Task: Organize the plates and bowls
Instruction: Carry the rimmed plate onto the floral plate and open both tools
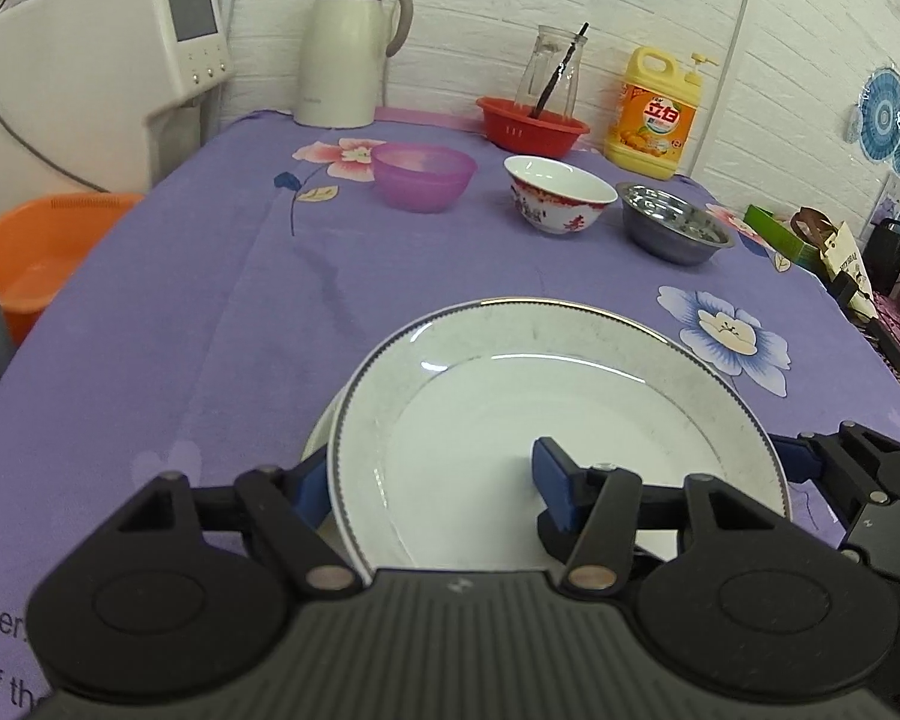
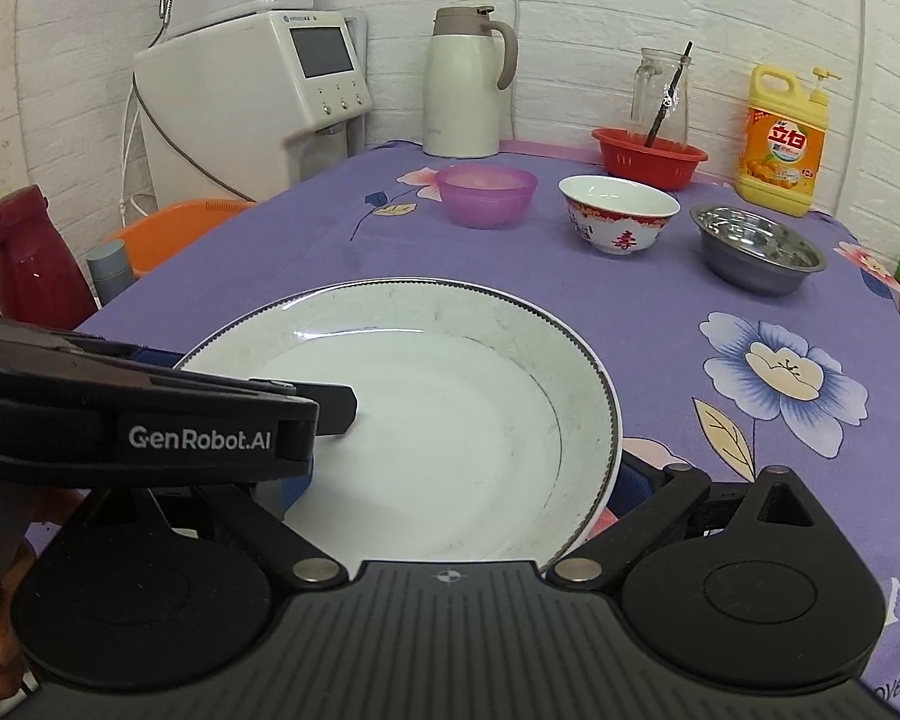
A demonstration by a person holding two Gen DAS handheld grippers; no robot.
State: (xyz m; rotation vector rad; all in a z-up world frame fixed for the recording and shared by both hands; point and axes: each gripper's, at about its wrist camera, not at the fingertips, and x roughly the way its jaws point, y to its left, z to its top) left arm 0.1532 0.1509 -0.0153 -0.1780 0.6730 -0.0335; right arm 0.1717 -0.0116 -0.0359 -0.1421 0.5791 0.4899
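Note:
A white plate with a grey rim lies near the table's front edge, on top of a second white plate that peeks out at its left. My left gripper straddles the top plate's near left rim, one blue pad outside and one inside. My right gripper straddles the same plate's near right rim. Both sets of jaws stand wide apart. Further back stand a purple bowl, a red and white ceramic bowl and a steel bowl, in a row.
At the back stand a white thermos jug, a red basket holding a glass jar, and a yellow detergent bottle. A water dispenser and an orange basin are at the left. The purple flowered cloth covers the table.

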